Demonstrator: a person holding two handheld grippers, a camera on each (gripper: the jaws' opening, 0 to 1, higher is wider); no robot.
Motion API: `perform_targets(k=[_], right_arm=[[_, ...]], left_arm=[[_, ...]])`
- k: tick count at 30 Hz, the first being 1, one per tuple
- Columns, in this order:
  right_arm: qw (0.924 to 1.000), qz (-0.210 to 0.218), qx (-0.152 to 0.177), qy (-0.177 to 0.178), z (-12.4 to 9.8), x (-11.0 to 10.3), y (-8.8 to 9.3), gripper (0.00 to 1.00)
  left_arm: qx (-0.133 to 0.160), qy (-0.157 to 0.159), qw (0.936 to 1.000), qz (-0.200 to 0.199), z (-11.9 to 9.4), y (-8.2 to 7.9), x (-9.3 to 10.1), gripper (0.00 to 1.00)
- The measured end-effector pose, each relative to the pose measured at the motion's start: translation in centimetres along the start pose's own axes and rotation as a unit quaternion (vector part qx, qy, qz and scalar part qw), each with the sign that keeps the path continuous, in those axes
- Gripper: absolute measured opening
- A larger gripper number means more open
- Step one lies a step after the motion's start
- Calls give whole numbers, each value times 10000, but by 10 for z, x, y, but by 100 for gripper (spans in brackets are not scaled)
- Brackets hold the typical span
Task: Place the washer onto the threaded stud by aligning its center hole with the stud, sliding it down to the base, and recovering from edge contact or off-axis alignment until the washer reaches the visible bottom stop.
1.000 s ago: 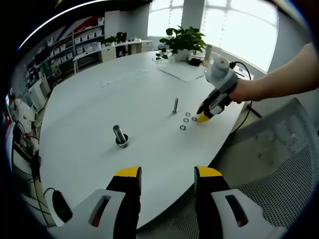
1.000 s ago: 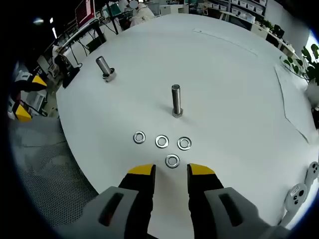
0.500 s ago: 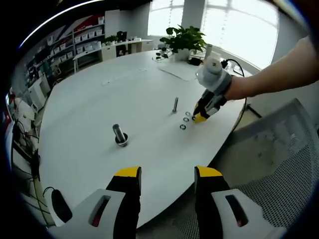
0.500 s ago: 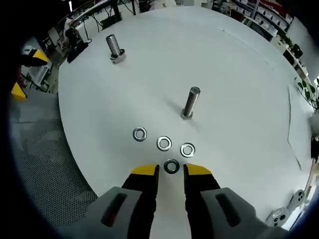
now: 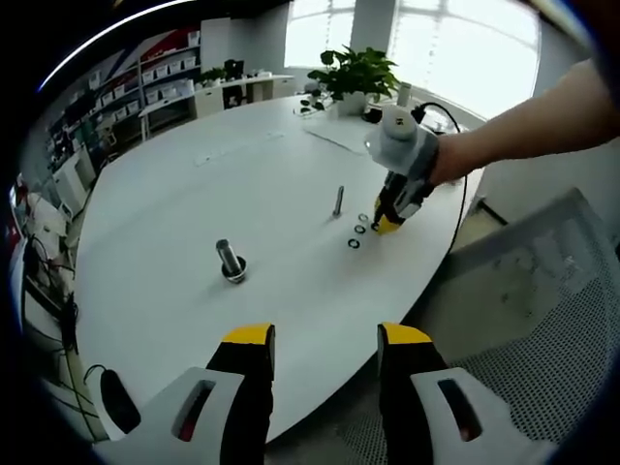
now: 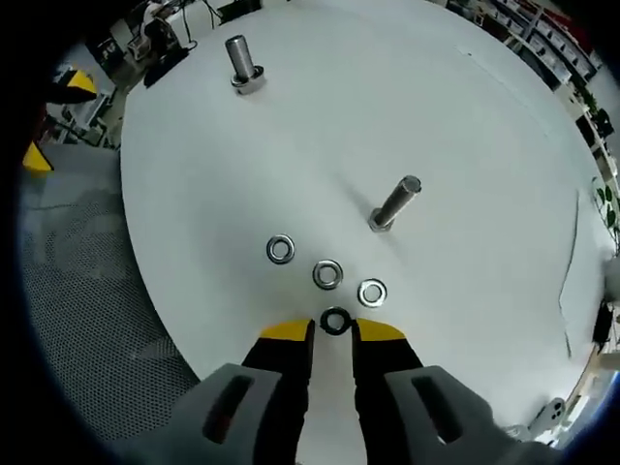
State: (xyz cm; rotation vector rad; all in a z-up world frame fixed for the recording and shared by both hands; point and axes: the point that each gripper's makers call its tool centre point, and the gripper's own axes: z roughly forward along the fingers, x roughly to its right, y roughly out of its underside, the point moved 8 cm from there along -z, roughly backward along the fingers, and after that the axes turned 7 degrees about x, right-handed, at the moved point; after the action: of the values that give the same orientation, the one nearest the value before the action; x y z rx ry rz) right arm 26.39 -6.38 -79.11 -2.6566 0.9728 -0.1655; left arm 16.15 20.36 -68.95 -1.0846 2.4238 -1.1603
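On the white round table point(image 6: 465, 126) a thin threaded stud point(image 6: 395, 203) stands upright, with three loose washers point(image 6: 327, 274) in a row in front of it. A fourth washer point(image 6: 335, 321) lies flat between the yellow tips of my right gripper point(image 6: 333, 331), whose jaws are narrowed around it with a small gap on each side. In the left gripper view the right gripper point(image 5: 387, 221), held by a person's hand, points down at the washers point(image 5: 356, 235) beside the thin stud point(image 5: 338, 201). My left gripper point(image 5: 326, 339) hangs open off the table's near edge.
A thicker stud point(image 5: 230, 260), also in the right gripper view point(image 6: 241, 64), has a washer at its base. A potted plant point(image 5: 356, 77) and a paper sheet point(image 5: 349, 138) sit at the far side. A mesh chair point(image 5: 542, 320) stands by the table edge.
My right gripper has come down and forward onto the nearest washer, and its jaws have narrowed around it. The left gripper has stayed put, open.
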Motion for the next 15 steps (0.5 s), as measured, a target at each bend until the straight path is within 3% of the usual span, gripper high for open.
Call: perform_targets(k=[2, 5, 15], right_arm=[[10000, -14, -43, -36, -1, -1, 0, 16], [9991, -411, -115, -68, 0, -3, -2, 16], [9989, -459, -4, -83, 0, -2, -1, 14]], left_arm=[[-20, 11, 10000, -1, 0, 1, 0, 41], [-39, 7, 10000, 9, 0, 1, 0, 41], [-122, 14, 9999, 53, 1, 3, 1, 40]])
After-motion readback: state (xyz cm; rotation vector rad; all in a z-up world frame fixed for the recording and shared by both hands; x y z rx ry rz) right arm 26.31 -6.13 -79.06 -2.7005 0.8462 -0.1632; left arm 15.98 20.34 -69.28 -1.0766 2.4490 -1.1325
